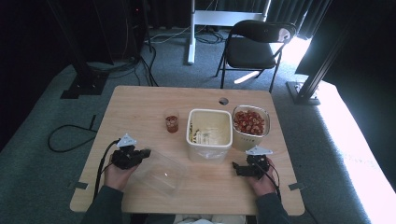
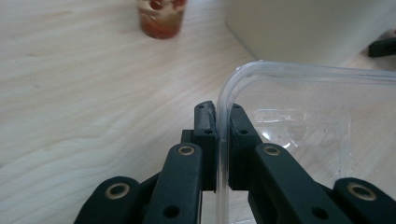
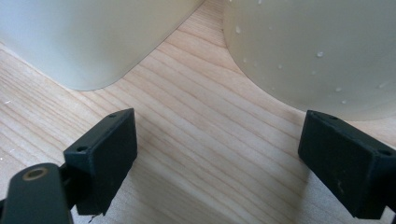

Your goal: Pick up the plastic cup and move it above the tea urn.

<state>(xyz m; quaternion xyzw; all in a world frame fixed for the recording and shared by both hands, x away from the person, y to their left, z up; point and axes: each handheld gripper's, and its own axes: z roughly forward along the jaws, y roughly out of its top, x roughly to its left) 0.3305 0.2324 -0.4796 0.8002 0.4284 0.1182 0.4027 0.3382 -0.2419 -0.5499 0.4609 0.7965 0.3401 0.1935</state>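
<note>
Left gripper (image 2: 223,140) pinches the clear tub's (image 1: 161,171) rim at the table's (image 1: 140,102) near edge — grasp made. Right gripper (image 3: 217,154) rests spread. Next, probably: lift it level.

Your right gripper (image 3: 217,154) stands wide apart over the bare wooden table (image 3: 196,116). Two pale tubs lie ahead: the left tub (image 3: 88,32) and the right tub (image 3: 317,46).

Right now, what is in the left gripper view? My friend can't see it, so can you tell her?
The left tool pinches the rim of a clear plastic container, one jaw on each side of its thin wall. Behind it on the light wooden table stand a small cup of something red and a white tub.
</note>
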